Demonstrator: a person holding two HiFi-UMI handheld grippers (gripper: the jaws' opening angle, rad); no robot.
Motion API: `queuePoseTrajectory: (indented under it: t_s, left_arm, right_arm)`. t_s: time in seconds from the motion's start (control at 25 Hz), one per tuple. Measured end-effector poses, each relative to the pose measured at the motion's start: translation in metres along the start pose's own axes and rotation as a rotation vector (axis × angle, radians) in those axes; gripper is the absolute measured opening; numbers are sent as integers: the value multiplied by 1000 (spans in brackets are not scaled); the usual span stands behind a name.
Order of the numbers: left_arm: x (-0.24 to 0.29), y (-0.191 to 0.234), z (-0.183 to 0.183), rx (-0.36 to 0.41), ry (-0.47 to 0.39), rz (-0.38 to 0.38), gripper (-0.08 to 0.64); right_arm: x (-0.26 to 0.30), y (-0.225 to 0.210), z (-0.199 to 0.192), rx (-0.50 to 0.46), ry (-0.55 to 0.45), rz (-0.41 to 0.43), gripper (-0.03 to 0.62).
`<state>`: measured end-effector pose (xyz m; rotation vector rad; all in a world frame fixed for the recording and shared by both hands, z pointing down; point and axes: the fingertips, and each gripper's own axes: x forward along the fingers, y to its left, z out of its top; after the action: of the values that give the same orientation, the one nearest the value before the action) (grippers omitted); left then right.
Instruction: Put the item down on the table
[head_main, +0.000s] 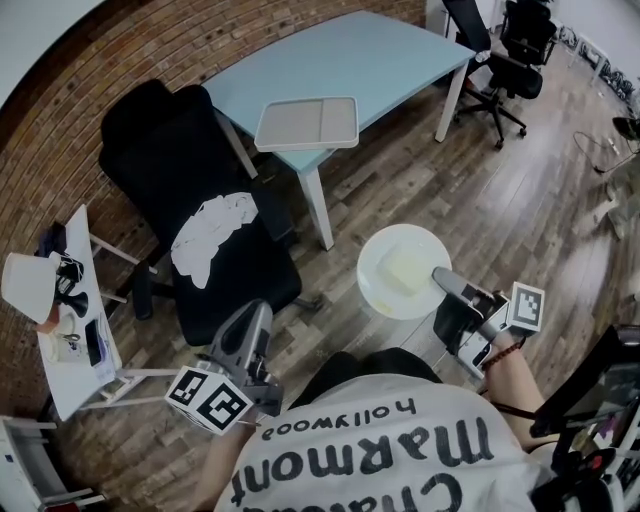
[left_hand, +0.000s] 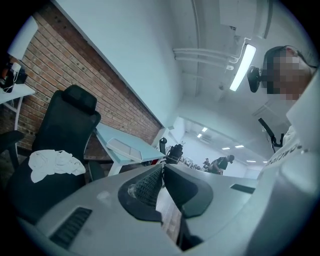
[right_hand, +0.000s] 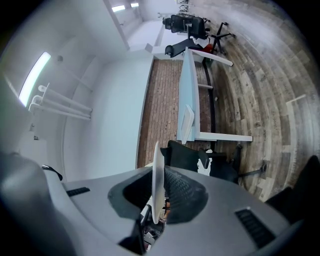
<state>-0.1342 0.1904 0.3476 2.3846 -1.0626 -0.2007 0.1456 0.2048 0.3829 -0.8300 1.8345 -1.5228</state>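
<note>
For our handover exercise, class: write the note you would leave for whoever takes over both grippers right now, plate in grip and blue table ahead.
Left gripper: jaws together, nothing in them.
Right gripper: shut on the rim of the white plate, held over the wooden floor.
Blue table: ahead, with a tray at its near edge.
Done: plate is in grip.
Left: carry it to the table, set it down, release.

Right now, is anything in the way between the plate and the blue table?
Nothing visible does. Only bare floor lies between the plate, pinched in the right gripper, and the table. The black chair stands off to the left; a tray takes the table's near edge.
</note>
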Motion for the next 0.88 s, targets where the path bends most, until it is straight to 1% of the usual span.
queuePoseTrajectory:
  t_s: [0.2,0.36,0.48,0.72,0.88]
  left_arm:
    - [5,9,0,-18,13,17,17]
    - [21,22,1,-1,45,8,17]
    - [41,36,7,22,56,6,17]
    - [96,58,29,5,69,-44,17]
    - [124,80,44,3,79,-47,17]
  right_arm:
    - [6,-10,6,20,-3,-13,40]
    - [19,-22,15,38,-19,-27,40]
    - [31,-28,26,40,-26,-45,40]
    - [61,-36,60,48,-56,-64,40]
    - [87,-43,84,61,-72,-67,40]
